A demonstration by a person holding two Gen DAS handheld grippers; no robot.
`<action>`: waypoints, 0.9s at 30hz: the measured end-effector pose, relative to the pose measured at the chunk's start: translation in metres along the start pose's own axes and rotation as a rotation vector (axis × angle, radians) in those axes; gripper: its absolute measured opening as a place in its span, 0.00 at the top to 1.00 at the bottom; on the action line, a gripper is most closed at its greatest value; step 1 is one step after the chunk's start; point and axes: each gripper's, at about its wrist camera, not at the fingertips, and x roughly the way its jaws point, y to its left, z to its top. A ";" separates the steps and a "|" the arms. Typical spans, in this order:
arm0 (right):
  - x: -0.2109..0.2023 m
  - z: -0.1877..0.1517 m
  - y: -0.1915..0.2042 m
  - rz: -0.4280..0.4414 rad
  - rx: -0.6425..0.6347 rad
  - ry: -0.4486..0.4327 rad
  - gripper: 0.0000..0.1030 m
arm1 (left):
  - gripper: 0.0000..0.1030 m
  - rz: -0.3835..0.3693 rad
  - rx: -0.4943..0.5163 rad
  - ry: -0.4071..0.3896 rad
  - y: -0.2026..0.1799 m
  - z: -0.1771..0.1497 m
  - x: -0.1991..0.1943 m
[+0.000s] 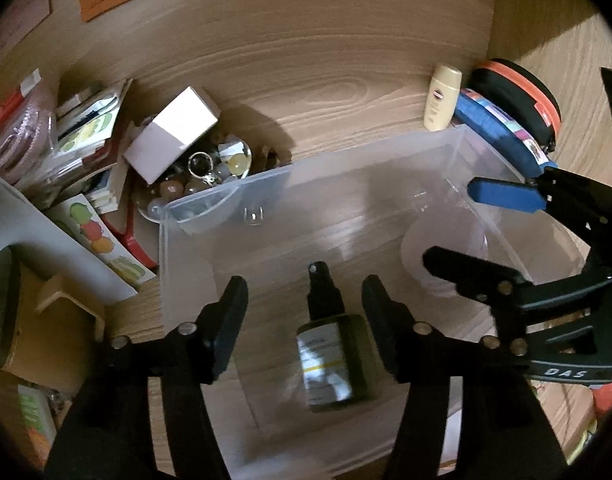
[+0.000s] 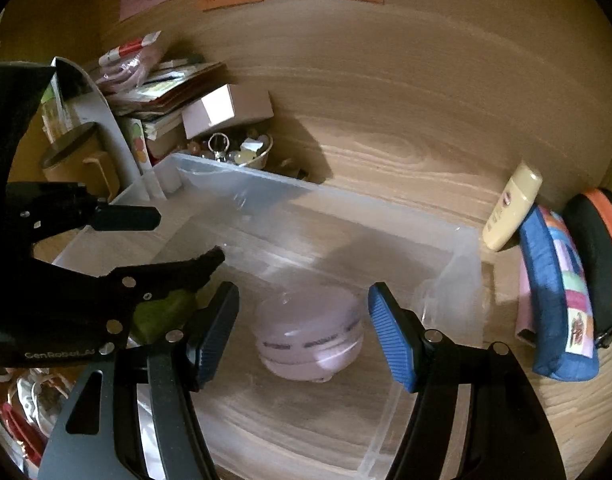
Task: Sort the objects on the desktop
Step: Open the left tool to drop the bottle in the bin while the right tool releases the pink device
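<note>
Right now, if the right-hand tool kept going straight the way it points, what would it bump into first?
Probably the pink round case lying in the clear bin; it sits between the open right tool, though depth is unclear.

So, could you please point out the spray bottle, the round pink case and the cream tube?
Spray bottle (image 1: 330,354): left wrist view, on its label.
Pink case (image 2: 309,330): right wrist view, on its side wall.
Cream tube (image 2: 511,206): right wrist view, mid-body.
</note>
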 end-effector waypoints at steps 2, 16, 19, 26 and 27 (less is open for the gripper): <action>-0.006 0.002 -0.003 -0.001 0.012 -0.017 0.35 | 0.41 0.003 -0.002 -0.007 0.001 0.000 -0.003; -0.054 0.002 0.001 -0.048 0.043 -0.107 0.20 | 0.11 0.097 0.020 -0.112 -0.002 -0.008 -0.054; -0.069 -0.002 0.006 -0.053 0.039 -0.119 0.20 | 0.11 0.125 0.034 -0.150 -0.005 -0.013 -0.073; -0.100 -0.012 0.017 -0.064 0.027 -0.150 0.19 | 0.07 0.171 0.051 -0.225 -0.013 -0.024 -0.111; -0.105 -0.014 0.019 -0.065 0.025 -0.156 0.19 | 0.07 0.178 0.051 -0.238 -0.014 -0.027 -0.117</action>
